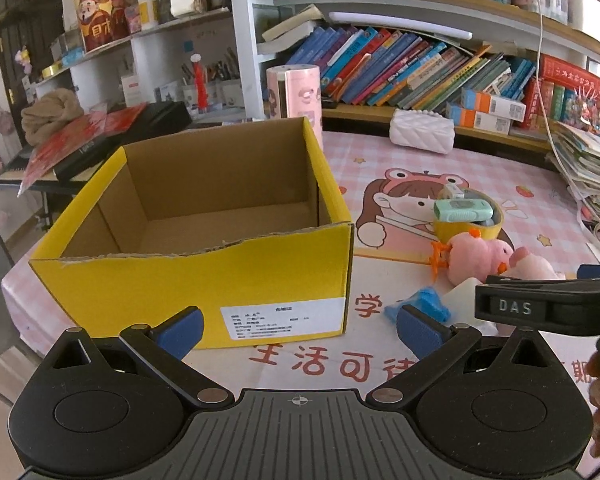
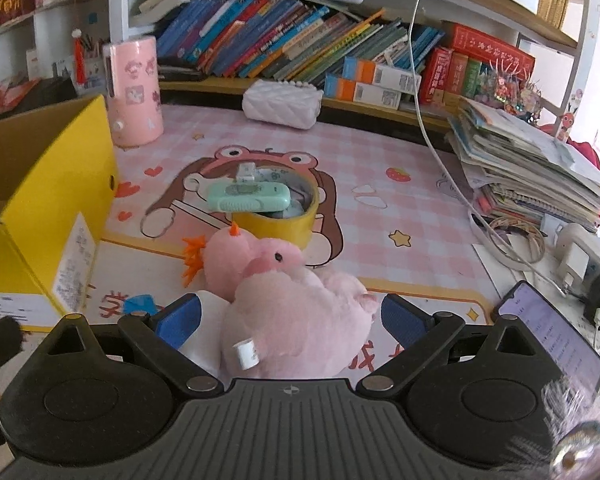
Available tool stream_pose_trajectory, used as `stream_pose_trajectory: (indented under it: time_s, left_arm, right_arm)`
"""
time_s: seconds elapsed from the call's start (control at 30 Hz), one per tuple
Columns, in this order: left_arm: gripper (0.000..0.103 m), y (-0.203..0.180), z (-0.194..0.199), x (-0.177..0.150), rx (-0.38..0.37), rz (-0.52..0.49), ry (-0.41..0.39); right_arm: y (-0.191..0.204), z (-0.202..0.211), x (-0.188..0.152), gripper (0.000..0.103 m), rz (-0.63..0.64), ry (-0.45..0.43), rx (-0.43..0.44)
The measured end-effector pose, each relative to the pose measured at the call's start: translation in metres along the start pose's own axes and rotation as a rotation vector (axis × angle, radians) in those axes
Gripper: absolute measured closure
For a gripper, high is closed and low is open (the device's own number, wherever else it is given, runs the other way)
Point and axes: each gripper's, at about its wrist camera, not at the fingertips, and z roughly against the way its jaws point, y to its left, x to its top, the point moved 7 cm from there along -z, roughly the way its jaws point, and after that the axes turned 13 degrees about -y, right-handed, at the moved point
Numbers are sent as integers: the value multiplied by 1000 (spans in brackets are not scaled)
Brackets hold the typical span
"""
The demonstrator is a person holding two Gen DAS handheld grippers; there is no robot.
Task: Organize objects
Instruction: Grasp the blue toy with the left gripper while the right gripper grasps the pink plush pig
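Both tongs gape: right tongs (image 2: 290, 316) straddle a pink plush (image 2: 296, 312) lying lengthwise away; left tongs (image 1: 300, 328) face the yellow box (image 1: 204, 280).

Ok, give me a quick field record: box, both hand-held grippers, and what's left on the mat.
box: yellow cardboard box, open top, looks empty
left hand-held gripper: open, holding nothing, in front of the box
right hand-held gripper: open, fingers either side of the pink plush toy, not closed on it
tape roll: yellow, on the mat, green item resting across its top
blue item: on the mat beside the box
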Motion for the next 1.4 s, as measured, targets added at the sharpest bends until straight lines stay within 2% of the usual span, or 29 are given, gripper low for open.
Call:
stream_pose_trajectory:
  time_s: [0.17,0.2,0.27,0.43,0.63,0.83,0.97,1.07,1.3,1.4]
  left_arm:
    - [0,-9,-2,0,-23,-7,2]
    - [0,-11,-2,0,-26,-9,4]
    - [0,-16,-4,-1,-38,-10,10]
    - [0,-31,-8,-2,-85,4,21]
    - [0,-54,-14,-2,-159,19,23]
    - [0,-84,-20,0,-210,-29,23]
    - [2,-94,-27,-1,-235,-24,38]
    - [13,-99,-33,-1,-234,-25,51]
    - [50,-95,-61,-9,-137,-29,143]
    - [56,-91,-70,-13,-122,14,157]
  right_arm:
    - [-9,-20,-10,10,-7,53,-12]
    - [-11,-22,-11,19,-16,58,5]
    - [-13,-23,-11,30,-15,49,22]
    - [-25,-19,-7,44,-32,21,41]
    - [-58,-5,5,45,-118,-42,3]
    - [-78,7,10,45,-113,-80,-14]
    - [-83,10,12,44,-90,-100,-15]
    - [-84,12,14,44,-69,-121,-12]
    - [-85,4,14,44,-49,-109,8]
    - [-85,0,14,44,-42,-106,19]
